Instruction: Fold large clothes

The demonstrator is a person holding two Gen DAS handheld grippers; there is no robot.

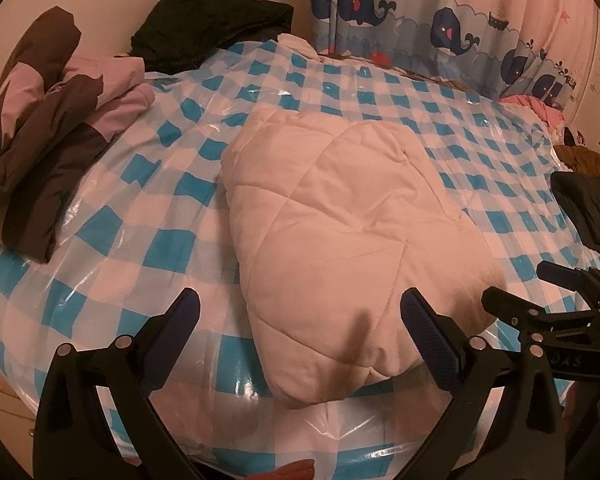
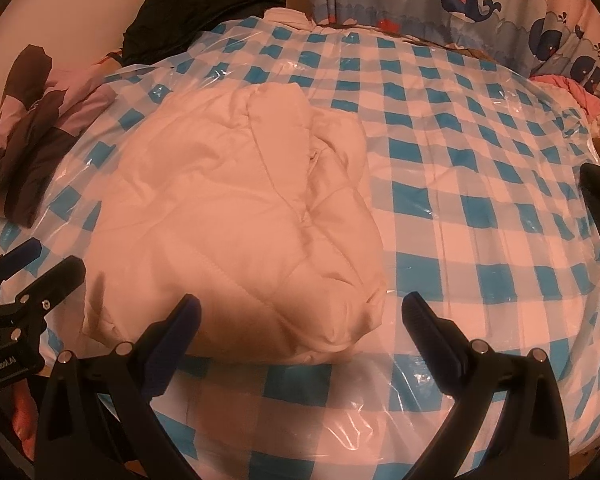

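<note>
A cream quilted puffer garment (image 1: 340,236) lies folded into a compact bundle on the blue-and-white checked plastic sheet (image 1: 148,208). My left gripper (image 1: 300,316) is open just above the bundle's near end, nothing between its fingers. In the right wrist view the same bundle (image 2: 236,232) sits left of centre, and my right gripper (image 2: 300,316) is open over its near right corner, holding nothing. The right gripper also shows in the left wrist view at the right edge (image 1: 540,292), and the left gripper shows in the right wrist view at the left edge (image 2: 28,272).
A folded brown-and-pink garment (image 1: 48,132) lies at the left. A black garment (image 1: 208,28) sits at the far left corner, a dark jacket (image 1: 588,208) at the right edge, pink cloth (image 1: 536,106) beyond. A whale-print curtain (image 1: 440,20) hangs behind. Bare checked sheet (image 2: 480,208) spreads to the right.
</note>
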